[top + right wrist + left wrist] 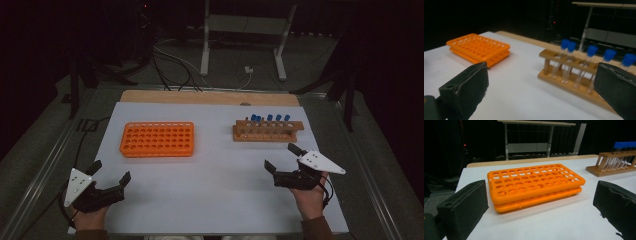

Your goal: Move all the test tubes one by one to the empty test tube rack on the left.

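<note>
Left gripper (111, 171) and right gripper (280, 157) hover with fingers spread, empty; orange rack (157, 139) lies at ten o'clock.

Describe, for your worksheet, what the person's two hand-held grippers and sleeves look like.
Each hand-held gripper, left and right, is black with two blocky, matte padded jaws. A pale grey three-cornered plate with small dark dots sits on top of each. A black cable trails from the left one. Brown sleeve cuffs show at the wrists.
</note>
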Tool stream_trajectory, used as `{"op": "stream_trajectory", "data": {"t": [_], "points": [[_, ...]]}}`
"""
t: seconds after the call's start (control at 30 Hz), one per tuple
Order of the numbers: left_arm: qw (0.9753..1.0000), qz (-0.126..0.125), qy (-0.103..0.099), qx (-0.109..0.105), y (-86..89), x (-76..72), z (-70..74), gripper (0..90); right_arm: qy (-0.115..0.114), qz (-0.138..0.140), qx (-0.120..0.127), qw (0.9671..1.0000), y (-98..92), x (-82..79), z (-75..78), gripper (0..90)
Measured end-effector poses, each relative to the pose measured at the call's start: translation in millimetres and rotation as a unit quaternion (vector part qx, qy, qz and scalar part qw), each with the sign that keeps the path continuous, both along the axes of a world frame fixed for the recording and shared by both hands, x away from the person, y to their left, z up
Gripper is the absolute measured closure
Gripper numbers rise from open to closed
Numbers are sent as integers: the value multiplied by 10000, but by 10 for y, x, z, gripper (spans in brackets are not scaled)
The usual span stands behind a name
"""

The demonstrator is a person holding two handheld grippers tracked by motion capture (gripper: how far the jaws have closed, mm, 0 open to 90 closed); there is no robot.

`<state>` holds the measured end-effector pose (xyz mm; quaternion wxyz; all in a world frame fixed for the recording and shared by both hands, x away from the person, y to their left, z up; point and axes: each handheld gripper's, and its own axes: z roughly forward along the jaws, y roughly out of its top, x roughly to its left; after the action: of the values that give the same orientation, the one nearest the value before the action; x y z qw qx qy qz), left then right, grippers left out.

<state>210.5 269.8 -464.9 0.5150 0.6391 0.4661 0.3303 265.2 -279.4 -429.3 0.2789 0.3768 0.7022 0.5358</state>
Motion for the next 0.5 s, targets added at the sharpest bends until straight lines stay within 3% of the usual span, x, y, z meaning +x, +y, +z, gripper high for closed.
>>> {"op": "stream_trajectory", "data": {"t": [0.2, 0.5], "points": [[10000, 56, 24, 65, -7, 23, -21, 5, -17, -188, 65, 9998, -81, 144, 72, 0], [10000, 32, -4, -27, 0, 22, -24, 5, 17, -298, 110, 9995, -168, 344, 96, 0]]}}
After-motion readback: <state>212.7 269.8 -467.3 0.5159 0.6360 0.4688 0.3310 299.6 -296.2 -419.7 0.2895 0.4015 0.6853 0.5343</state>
